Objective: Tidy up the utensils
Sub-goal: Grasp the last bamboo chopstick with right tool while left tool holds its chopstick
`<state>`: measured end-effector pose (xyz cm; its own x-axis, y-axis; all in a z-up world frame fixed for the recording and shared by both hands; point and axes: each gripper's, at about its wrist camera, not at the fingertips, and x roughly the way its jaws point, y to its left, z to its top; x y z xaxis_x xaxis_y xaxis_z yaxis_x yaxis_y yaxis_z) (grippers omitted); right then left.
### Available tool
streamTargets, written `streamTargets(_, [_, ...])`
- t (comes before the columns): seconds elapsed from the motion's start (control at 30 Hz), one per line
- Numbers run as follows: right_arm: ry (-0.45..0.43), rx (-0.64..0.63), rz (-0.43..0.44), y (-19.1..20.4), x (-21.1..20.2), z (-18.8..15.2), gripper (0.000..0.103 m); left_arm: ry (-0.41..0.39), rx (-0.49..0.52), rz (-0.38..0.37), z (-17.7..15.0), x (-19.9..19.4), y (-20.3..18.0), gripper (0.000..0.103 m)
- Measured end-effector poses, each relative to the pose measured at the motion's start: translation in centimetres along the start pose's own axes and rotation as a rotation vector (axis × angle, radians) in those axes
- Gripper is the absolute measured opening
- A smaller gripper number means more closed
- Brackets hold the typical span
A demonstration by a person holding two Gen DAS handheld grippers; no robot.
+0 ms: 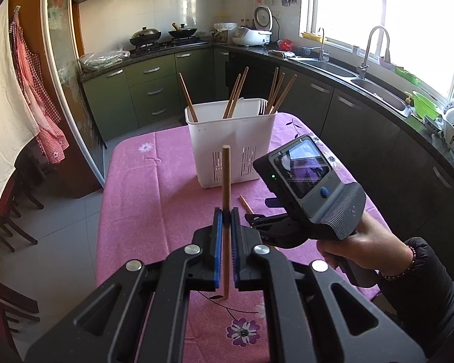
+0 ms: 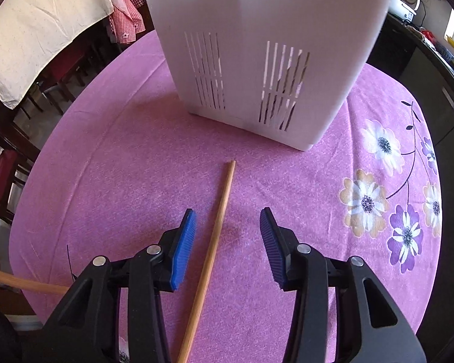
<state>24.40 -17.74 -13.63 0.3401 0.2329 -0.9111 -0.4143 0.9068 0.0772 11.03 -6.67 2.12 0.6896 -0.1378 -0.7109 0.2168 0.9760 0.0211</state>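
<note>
A white slotted utensil holder [image 1: 230,142] stands on the pink flowered tablecloth [image 1: 142,199] and holds several wooden chopsticks [image 1: 277,93]. My left gripper [image 1: 226,211] is shut on a wooden chopstick [image 1: 226,181], held upright above the table in front of the holder. My right gripper [image 2: 227,233] is open, low over the cloth, with a second chopstick [image 2: 215,236] lying between its blue pads [image 2: 184,242]. That chopstick points toward the holder [image 2: 266,45]. In the left wrist view the right gripper's body [image 1: 305,181] sits to the right, and the lying chopstick's tip [image 1: 245,204] shows.
The table's edges drop off to the left and right. Dark chairs [image 1: 12,211] and hanging cloths [image 1: 3,115] are at the left. Kitchen counters with a sink [image 1: 375,87], stove pans [image 1: 163,34] and dishes [image 1: 451,121] run along the back and right.
</note>
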Motion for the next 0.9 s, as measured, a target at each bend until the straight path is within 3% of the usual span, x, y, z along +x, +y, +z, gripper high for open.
streamTargets(0.17, [0.035,-0.014,0.002,0.8,1.2,0.4,0.033,-0.001,-0.006,-0.003,-0.1,0.0,0.1,0.005])
streamTargets(0.33, [0.029,-0.023,0.001,1.7,1.3,0.8,0.010,-0.001,-0.006,-0.003,0.0,0.0,0.1,0.006])
streamTargets(0.57, [0.003,0.001,0.030,1.5,1.3,0.9,0.007,-0.003,-0.006,-0.004,-0.1,-0.2,0.2,0.006])
streamTargets(0.7, [-0.072,0.011,0.044,0.8,-1.5,0.8,0.007,-0.001,-0.005,-0.002,-0.2,-0.3,0.3,0.006])
streamTargets(0.9, [-0.272,0.019,0.048,-0.1,-9.6,-0.3,0.007,-0.003,-0.008,-0.001,-0.2,-0.4,0.5,0.006])
